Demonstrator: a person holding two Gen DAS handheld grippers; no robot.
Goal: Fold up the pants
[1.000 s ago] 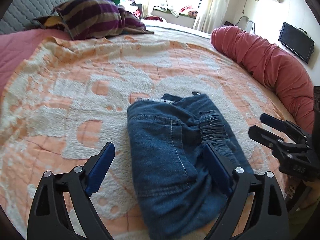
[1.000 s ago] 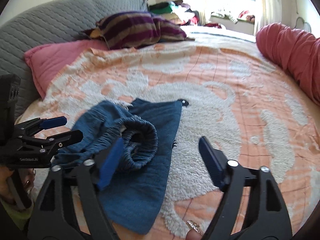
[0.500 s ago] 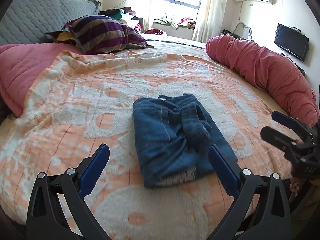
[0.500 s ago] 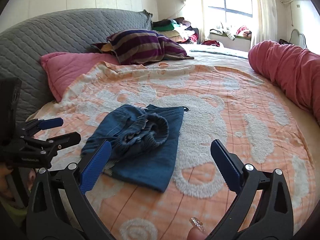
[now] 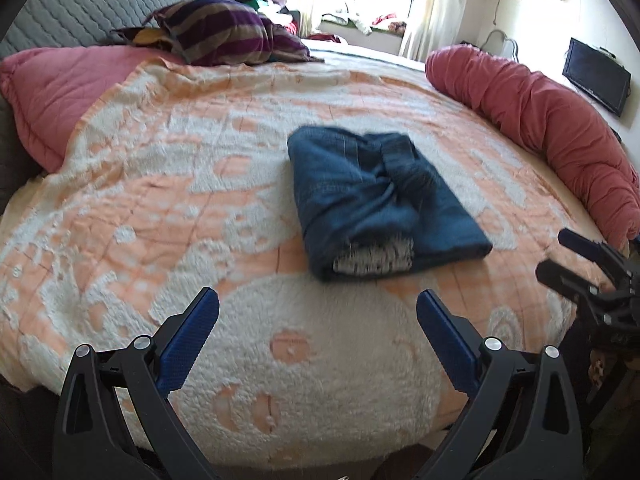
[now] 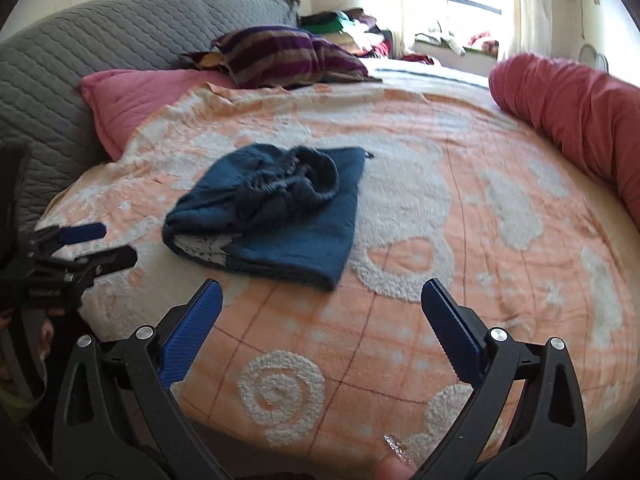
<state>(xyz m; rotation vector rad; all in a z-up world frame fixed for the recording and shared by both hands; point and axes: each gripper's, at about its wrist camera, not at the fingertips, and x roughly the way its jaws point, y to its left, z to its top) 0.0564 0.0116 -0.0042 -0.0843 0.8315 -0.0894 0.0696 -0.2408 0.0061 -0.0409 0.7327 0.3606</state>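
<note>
Basically we read the fold as done: the blue denim pants [image 5: 380,200] lie as a compact bundle on the orange-and-white blanket [image 5: 160,208] of the bed, around the middle, a bit toward the near edge. The elastic waistband [image 6: 296,178] sits bunched on top and a pale inner lining [image 5: 374,256] peeks out at the near end, so the fold is rough, not crisp.

Left gripper [image 5: 316,320] has its fingers spread wide with nothing between them, only blanket below. Right gripper [image 6: 320,312] is the same, wide and empty. Both are well apart from the pants, on the near side.

Next move, as we judge it: either finish here, or go back in to flatten the waistband lump and tuck the lining, which would call for a low approach from the near end and a pinch on the top layer only.

Versus a second ago: the fingers then straddled the bundle at close range; now both views show the pants farther off and whole, and the fingers stand a bit wider. The striped pillow [image 5: 224,32] and red bolster [image 5: 540,120] are unmoved.
</note>
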